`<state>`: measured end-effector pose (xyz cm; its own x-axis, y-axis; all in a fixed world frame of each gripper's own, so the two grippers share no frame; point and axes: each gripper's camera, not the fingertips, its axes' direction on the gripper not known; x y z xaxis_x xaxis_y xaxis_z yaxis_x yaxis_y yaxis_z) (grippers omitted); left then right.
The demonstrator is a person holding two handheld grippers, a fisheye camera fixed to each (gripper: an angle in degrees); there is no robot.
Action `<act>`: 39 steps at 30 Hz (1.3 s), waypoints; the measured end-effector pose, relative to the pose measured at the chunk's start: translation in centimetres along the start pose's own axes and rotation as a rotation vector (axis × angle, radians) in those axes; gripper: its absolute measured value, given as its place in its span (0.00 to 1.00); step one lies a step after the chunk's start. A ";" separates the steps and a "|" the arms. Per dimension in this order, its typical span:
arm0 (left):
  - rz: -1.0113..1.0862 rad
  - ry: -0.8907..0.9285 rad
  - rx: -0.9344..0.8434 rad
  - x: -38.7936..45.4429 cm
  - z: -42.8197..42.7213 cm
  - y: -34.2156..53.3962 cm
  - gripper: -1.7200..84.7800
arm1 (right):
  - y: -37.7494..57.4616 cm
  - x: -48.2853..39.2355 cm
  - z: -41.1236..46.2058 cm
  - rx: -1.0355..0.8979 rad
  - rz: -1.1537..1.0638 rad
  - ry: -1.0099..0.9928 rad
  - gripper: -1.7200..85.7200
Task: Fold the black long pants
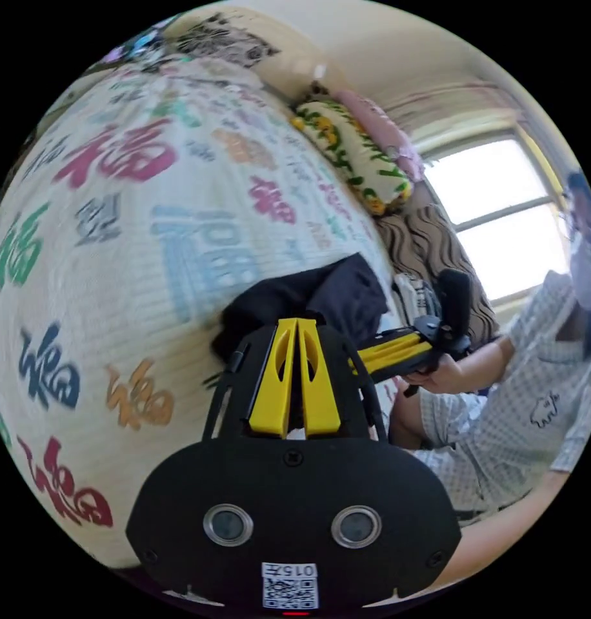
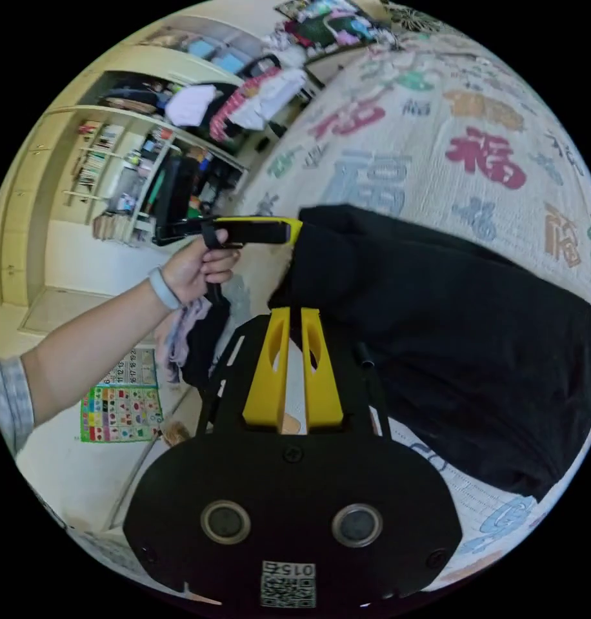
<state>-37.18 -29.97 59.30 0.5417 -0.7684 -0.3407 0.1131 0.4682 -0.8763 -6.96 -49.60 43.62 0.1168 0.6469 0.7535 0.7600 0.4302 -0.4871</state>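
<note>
black long pants bunched on the bed, both grippers at their near edge

the pants lie in a soft dark heap on the printed bedspread, filling the centre and right of the right gripper view and sitting just above the jaws in the left gripper view. the cloth looks light, limp and matte, likely to sag and slide, so a hem or waistband corner seems the best hold. the left gripper has its yellow jaws together at the fabric edge; whether cloth is pinched i cannot tell. the right gripper has jaws nearly closed, a slim gap between, tips against the cloth. large coloured characters cover the bedspread. a pillow sits upper centre.
</note>
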 end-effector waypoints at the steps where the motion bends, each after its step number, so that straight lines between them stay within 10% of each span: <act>1: -0.071 -0.018 0.067 -1.5 -1.0 1.7 0.02 | -0.8 0.7 1.7 -0.063 0.007 -0.068 0.08; 6: -0.272 0.040 0.334 -3.6 -4.7 8.6 0.07 | -2.1 1.9 3.3 -0.119 -0.116 -0.065 0.09; 24: -0.629 -0.126 0.398 -1.9 -4.2 20.2 0.06 | -20.9 7.7 20.9 -0.417 -0.106 0.380 0.14; 39: -0.516 -0.158 0.472 -0.9 -8.2 24.3 0.02 | -25.4 8.1 22.8 -0.168 -0.046 0.248 0.04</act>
<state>-41.69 -21.46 35.48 0.4324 -0.8870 0.1623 0.7161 0.2284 -0.6596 -39.92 -40.95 52.03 0.2168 0.4464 0.8682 0.8610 0.3317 -0.3855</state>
